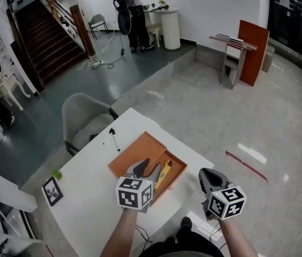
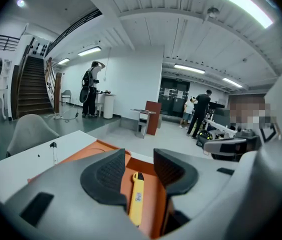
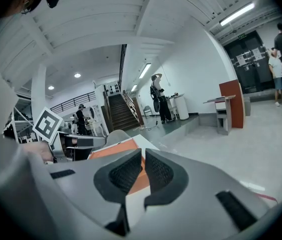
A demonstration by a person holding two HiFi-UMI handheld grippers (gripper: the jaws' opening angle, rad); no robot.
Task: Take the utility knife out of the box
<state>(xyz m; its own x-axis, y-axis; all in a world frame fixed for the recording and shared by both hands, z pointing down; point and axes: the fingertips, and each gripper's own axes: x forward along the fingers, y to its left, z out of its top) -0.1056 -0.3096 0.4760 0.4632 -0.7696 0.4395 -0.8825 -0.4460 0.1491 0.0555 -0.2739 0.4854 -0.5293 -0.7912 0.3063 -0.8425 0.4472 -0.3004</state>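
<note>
A yellow utility knife (image 1: 165, 171) lay in the open orange box (image 1: 140, 150) near the white worktop's (image 1: 87, 197) right edge; the left tool (image 1: 147, 168) gaped above it, the right tool (image 1: 209, 176) nearly closed, empty; a grey chair (image 1: 84, 116) stood beyond

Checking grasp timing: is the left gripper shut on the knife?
No, the left gripper has its jaws apart, and the knife lies in the box beyond them.
</note>
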